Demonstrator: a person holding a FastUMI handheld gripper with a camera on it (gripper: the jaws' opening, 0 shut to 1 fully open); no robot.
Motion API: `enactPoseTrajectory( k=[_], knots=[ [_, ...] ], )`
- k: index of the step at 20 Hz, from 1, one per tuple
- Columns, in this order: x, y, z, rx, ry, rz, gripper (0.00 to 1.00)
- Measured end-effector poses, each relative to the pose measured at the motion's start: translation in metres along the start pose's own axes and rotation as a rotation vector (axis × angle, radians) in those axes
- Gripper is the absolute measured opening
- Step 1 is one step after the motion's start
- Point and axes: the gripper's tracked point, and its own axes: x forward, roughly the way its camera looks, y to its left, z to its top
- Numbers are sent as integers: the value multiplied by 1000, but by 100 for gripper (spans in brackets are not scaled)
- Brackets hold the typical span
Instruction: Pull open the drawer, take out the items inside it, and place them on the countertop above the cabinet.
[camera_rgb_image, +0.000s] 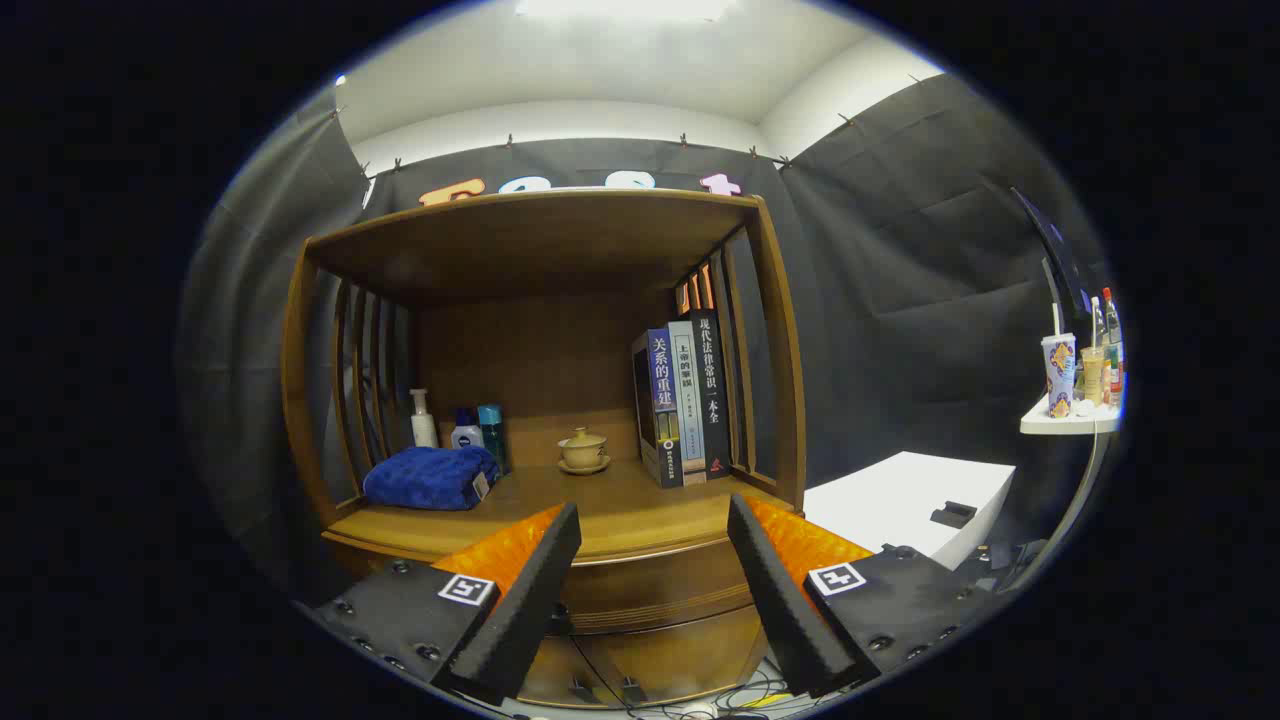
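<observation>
Gripper (655, 525), fingers spread, nothing held; closed drawer (655, 590) just ahead.
Advice: drop toward 6 o'clock, hook the drawer's front edge, pull straight.

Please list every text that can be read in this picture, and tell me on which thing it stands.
"关系的重建": spine of the blue book.
"现代法律常识一本全": spine of the black book.
Pale book between them: title too blurred to read surely.
Bottles behind the blue towel, and the cup on the side shelf: print too small.
Open tongs, aimed above the drawer front: square markers, no words.
</observation>
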Motion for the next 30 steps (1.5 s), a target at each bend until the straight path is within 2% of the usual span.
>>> enactPoseTrajectory(
  k=[18,30],
  knots=[
    [8,1,-29,-20,39,1,98],
    [37,66,-114,-100,100,138,98]
  ],
)
